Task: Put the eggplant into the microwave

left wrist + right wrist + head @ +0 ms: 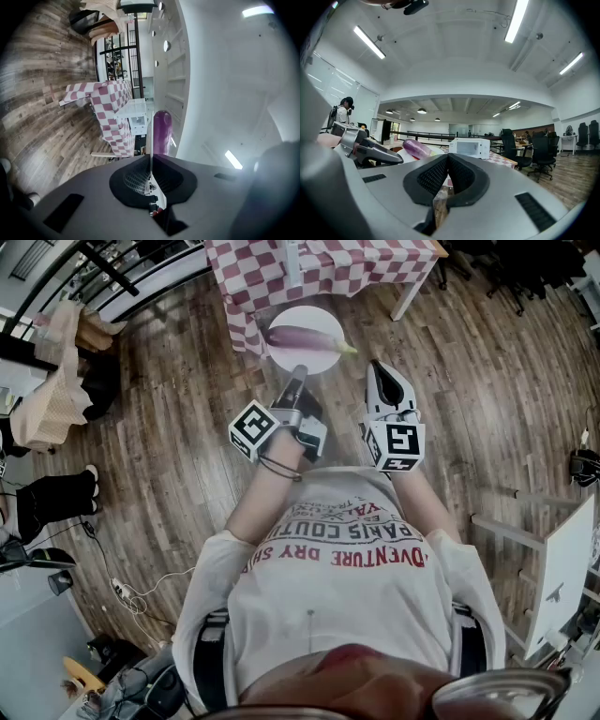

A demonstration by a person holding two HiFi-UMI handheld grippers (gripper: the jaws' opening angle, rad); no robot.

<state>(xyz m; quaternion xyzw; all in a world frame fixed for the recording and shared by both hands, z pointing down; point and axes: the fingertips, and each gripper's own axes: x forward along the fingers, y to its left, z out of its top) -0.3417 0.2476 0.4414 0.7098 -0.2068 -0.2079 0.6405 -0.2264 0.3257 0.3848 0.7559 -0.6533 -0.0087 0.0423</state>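
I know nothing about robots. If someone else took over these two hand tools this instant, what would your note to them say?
Left gripper: shut on the rim of the plate, held up over the wood floor.
Right gripper: shut, empty.
Eggplant: lying on the plate.
Microwave: on the checkered table ahead; I cannot tell if its door is open.
Done: plate with eggplant is lifted.
Left: reach the microwave and put the eggplant inside.

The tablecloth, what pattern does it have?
The tablecloth has red-and-white checks; head view shows it best.
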